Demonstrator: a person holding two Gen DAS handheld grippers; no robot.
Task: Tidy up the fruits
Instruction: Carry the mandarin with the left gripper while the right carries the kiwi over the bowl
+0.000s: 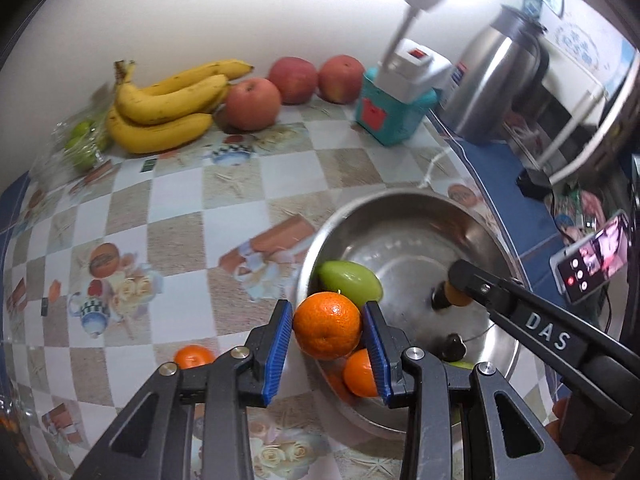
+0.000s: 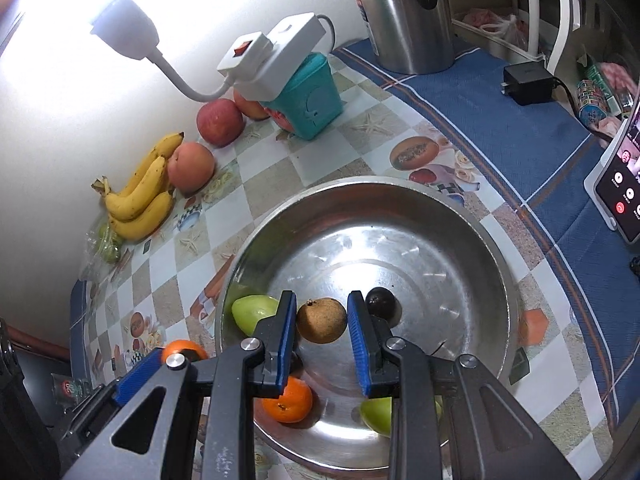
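Steel bowl (bananas behind)

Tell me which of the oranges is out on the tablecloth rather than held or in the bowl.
The small orange left of the steel bowl. The left gripper holds another, and a third lies inside the bowl.

Bowl near table edge, holding mango, tangerine, dark fruit. Bananas at wall, apples right of them, box further right, kettle beyond. Phone right of bowl.
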